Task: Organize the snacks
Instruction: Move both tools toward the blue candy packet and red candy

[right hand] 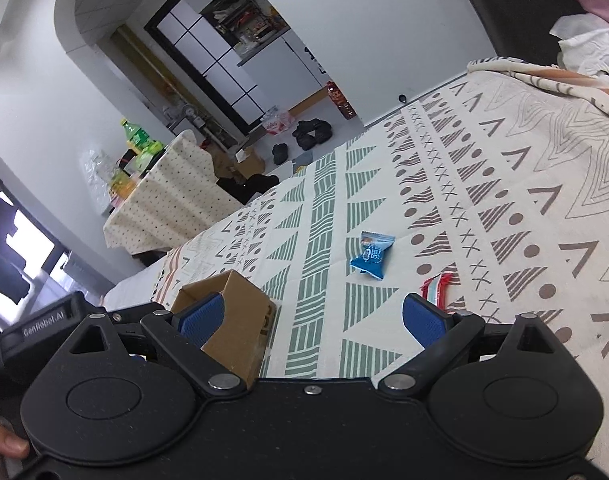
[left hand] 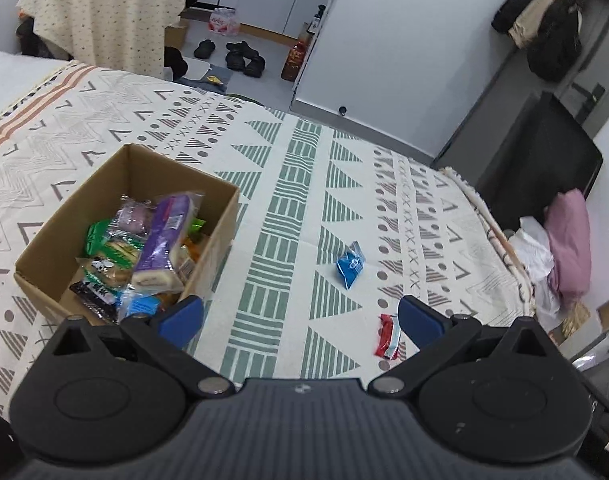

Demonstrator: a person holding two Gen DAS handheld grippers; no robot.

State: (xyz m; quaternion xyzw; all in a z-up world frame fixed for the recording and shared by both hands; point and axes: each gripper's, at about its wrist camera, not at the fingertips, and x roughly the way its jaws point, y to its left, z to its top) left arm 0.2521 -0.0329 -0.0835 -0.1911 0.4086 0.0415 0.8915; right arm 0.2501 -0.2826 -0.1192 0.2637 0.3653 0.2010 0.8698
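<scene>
On the bedspread, cardboard box [left hand: 104,216] holds mixed snack packets [left hand: 144,252].

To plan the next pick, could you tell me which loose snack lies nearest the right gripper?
The red packet, beside the right gripper; the blue packet lies farther off.

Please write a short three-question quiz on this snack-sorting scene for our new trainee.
1. True or false: the blue packet lies inside the cardboard box.
2. Which loose snack lies nearer the right tongs? A) blue packet B) red packet
3. Fill in: both tongs stand ___ and hold nothing.

Key:
1. False; it lies on the patterned cloth, apart from the box.
2. B
3. open; the same goes for the left tongs.
</scene>
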